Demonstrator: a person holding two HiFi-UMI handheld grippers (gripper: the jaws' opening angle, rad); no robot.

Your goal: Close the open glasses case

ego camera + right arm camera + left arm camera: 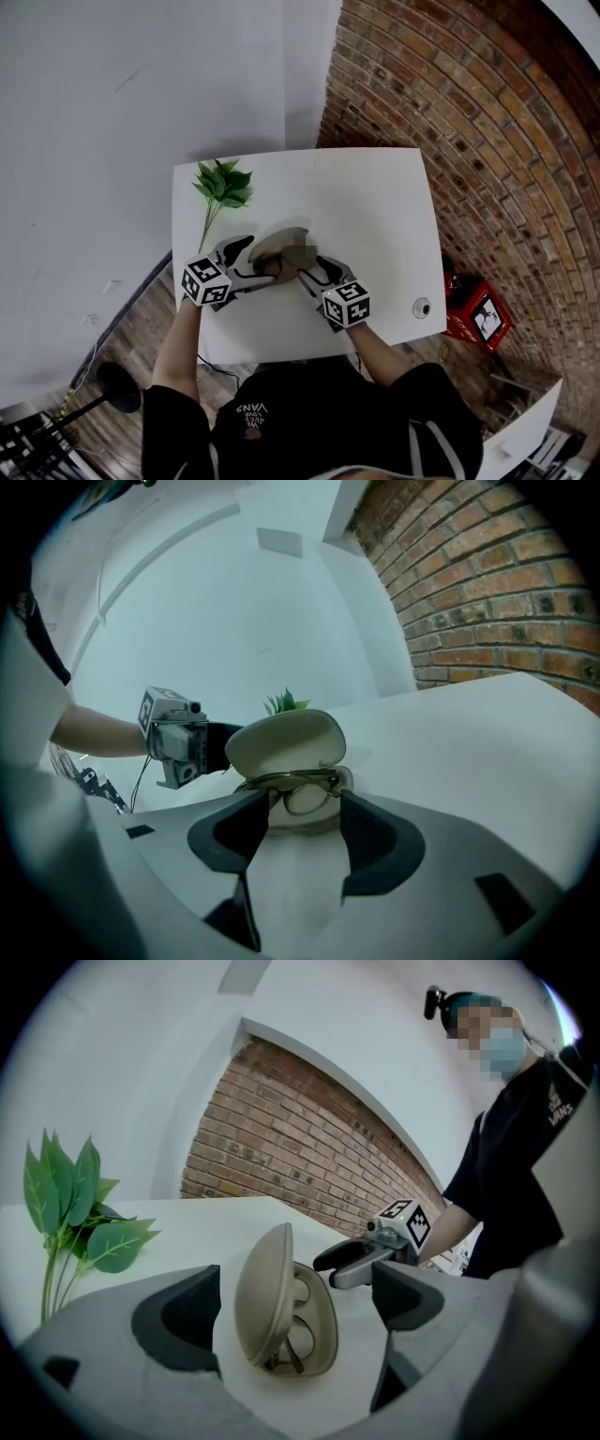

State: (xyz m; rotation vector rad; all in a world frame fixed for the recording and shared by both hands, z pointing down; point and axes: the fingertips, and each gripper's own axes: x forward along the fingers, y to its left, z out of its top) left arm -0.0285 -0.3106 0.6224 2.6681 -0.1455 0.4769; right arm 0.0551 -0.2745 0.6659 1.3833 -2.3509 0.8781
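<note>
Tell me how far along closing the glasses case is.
Done: the glasses sit inside the case. In hand: both grippers are open at it, the left gripper facing the raised lid, the right gripper at the end of the base. To do: the lid is up, so pressing it shut remains.

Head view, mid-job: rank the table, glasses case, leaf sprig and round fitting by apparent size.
1. table, largest by far
2. leaf sprig and glasses case: they look alike, and the case is partly covered, so unranked
3. round fitting, smallest
</note>
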